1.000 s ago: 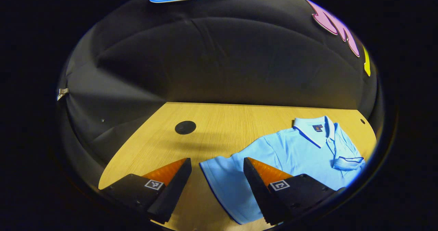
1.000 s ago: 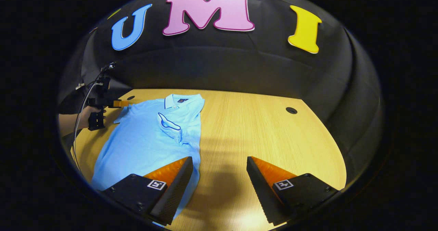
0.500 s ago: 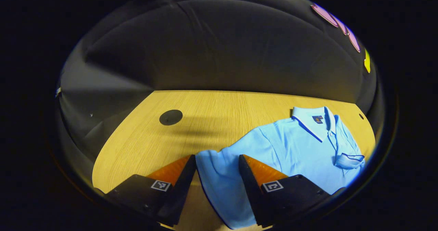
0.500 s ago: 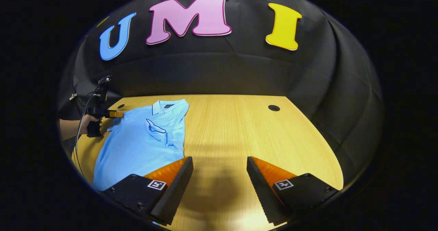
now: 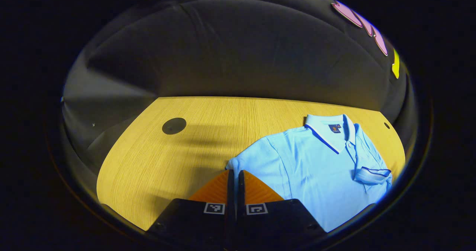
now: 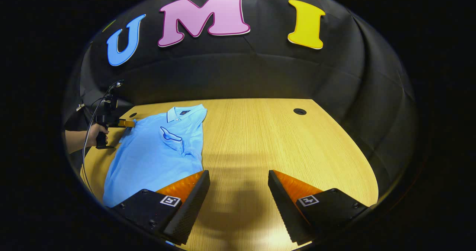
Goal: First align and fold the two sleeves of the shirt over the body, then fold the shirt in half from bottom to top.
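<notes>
With its jaws pinched together on the sleeve [image 5: 235, 164] of the shirt [image 5: 316, 161] lying flat on the tabletop [image 5: 156, 161], the left gripper [image 5: 234, 174] should carry it level across the body, while the right gripper [image 6: 238, 180] waits wide open, empty.

Two low gripper-mounted views, shared shirt [image 5: 319, 161]

We see both views lit warmly from above, the wooden table [image 6: 260, 139] bright and the backdrop dim. Soft shadows lie mid-frame on the wood, a mild glare sits at the bottom centre of the right gripper view, and straight edges bow strongly toward the rims.
</notes>
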`<act>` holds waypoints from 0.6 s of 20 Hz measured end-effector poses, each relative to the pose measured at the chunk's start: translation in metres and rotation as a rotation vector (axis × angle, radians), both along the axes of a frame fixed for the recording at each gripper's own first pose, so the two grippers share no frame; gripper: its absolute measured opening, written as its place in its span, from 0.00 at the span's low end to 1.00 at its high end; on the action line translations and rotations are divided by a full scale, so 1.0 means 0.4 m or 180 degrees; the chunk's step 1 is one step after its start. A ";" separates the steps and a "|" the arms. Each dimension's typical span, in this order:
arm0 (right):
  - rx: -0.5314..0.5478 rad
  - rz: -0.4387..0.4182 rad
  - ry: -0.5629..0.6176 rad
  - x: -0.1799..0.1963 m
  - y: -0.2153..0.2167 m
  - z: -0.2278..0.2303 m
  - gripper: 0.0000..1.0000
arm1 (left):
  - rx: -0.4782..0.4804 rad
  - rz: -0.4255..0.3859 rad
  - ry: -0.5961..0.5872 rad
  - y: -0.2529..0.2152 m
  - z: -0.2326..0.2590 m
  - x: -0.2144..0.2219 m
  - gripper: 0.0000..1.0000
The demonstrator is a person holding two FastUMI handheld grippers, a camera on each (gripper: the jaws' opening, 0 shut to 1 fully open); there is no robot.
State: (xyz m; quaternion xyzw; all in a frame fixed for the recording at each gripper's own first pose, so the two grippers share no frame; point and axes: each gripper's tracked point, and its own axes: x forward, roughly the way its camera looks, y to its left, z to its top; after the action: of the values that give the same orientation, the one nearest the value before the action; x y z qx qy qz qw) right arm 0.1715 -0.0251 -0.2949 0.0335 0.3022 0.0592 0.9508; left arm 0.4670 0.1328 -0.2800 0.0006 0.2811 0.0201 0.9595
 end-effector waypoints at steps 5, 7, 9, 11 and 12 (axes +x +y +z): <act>0.0058 -0.0073 -0.0012 0.009 -0.016 0.002 0.98 | 0.0199 -0.0056 -0.0185 -0.048 0.086 0.013 0.06; 0.0052 -0.0098 0.0003 0.006 -0.024 0.000 0.98 | 0.0318 -0.0161 -0.0246 -0.087 0.129 0.019 0.06; 0.0062 -0.0107 -0.0004 0.006 -0.026 0.006 0.98 | 0.0266 -0.0283 -0.0322 -0.158 0.164 0.016 0.06; 0.0060 -0.0107 -0.0003 0.003 -0.032 0.004 0.98 | 0.0121 -0.0423 -0.0362 -0.245 0.188 0.007 0.06; 0.0055 -0.0107 0.0002 0.003 -0.032 0.005 0.98 | 0.0066 -0.0493 -0.0374 -0.287 0.197 0.002 0.06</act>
State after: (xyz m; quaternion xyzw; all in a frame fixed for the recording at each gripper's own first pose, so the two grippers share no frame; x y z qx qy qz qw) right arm 0.1728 -0.0380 -0.2927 0.0468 0.3013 0.0457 0.9513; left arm 0.4677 0.0181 -0.2011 0.0311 0.2233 -0.0512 0.9729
